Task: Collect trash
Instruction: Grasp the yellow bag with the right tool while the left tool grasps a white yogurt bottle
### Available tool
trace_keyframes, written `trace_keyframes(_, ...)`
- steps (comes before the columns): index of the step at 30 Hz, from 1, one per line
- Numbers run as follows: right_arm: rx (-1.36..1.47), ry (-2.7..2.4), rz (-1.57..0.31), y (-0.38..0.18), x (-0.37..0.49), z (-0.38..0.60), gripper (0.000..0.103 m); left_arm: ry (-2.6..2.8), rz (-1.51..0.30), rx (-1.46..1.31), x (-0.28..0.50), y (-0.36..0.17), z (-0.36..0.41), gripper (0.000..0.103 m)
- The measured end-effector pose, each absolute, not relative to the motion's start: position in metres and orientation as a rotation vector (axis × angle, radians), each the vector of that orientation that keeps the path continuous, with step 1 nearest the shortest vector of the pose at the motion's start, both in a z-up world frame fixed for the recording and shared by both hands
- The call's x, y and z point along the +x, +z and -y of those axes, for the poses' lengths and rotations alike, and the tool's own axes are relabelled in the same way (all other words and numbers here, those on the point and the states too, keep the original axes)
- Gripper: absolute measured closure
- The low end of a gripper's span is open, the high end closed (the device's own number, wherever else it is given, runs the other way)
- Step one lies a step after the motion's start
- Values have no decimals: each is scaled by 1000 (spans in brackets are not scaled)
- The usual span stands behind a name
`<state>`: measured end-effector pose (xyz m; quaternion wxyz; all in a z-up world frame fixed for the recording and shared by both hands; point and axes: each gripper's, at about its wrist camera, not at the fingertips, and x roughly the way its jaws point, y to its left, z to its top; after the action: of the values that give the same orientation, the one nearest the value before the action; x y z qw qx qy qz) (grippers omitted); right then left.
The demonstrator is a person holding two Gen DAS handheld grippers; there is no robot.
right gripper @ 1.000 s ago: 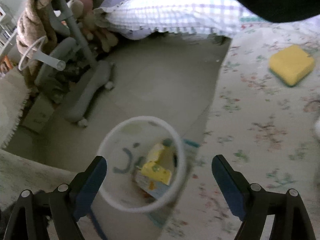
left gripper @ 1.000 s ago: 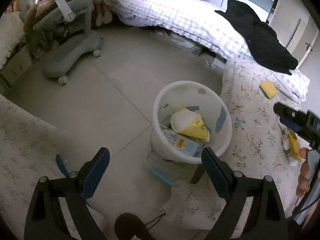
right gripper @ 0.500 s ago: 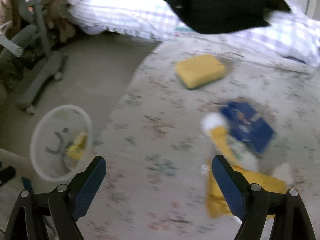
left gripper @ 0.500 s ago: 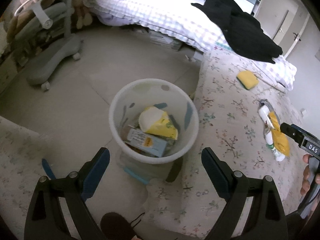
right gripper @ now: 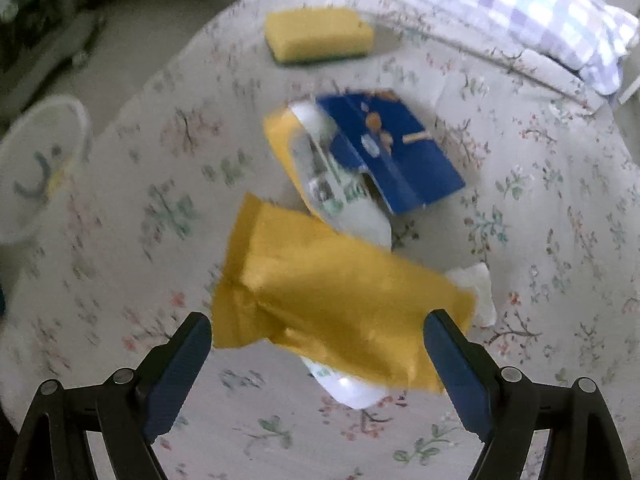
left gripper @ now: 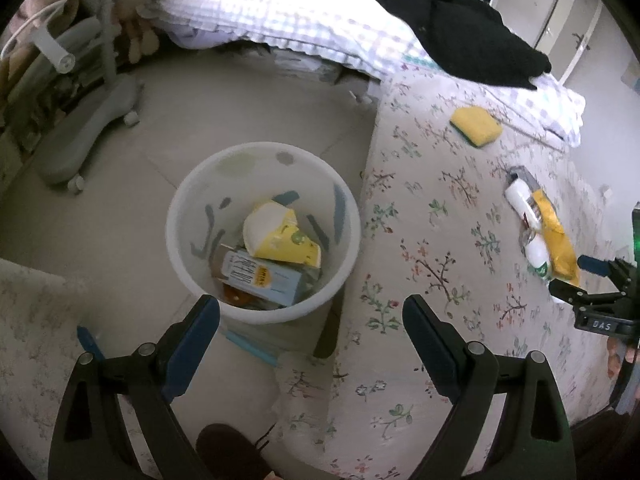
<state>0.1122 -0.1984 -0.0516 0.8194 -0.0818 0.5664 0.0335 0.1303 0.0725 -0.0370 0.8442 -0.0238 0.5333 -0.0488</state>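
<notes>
1. The right gripper [right gripper: 318, 354] hangs over a heap of trash on a floral-covered counter [right gripper: 540, 240], its jaws spread wide and gripping nothing.
2. A crumpled yellow wrapper [right gripper: 340, 300] lies directly ahead of the blue pads, spanning most of the gap between them; the view is too blurred to tell whether either pad touches it.
3. Under the wrapper lies a white plastic bottle [right gripper: 340, 200], and a flattened blue carton [right gripper: 392, 156] rests against it; a yellow sponge [right gripper: 318, 36] sits apart, farther back.
4. The left gripper [left gripper: 312, 340] hovers above a white trash bin [left gripper: 180, 216] on the floor, just beside the counter's edge, jaws wide and empty.
5. The bin already holds a yellow-and-white carton [left gripper: 280, 236] atop a pale blue box [left gripper: 260, 278].
</notes>
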Motion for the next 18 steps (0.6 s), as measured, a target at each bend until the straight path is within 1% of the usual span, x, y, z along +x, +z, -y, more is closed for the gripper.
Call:
trace_keyframes(4,-235,75,-1197,-56,113,199,14,-119,-1137,-38,132,-40,-58,9)
trace_keyframes(6,-217,84,-1195,-54,114,203,23,-129,-1141,-33,134,-40,-49,9)
trace_keyframes(8,-176,93,-1190,-51,115,210,27,-141,-1143,-29,135,-40,-40,9)
trace_keyframes(9,-150,102,-1182,-48,115,214,33,-149,-1143,-27,136,-40,-35,9)
trace_keyframes(10,-123,110,-1175,-45,116,218,35,-156,-1144,-24,137,-40,-29,9)
trace_keyframes(14,-17,120,-1160,-37,118,234,65,-185,-1151,-19,142,-40,-5,9)
trace_keyframes(16,28,109,-1151,-34,118,242,70,-204,-1158,-20,144,-42,9,9)
trace_keyframes(18,72,93,-1137,-31,119,253,78,-222,-1165,-22,146,-43,22,9)
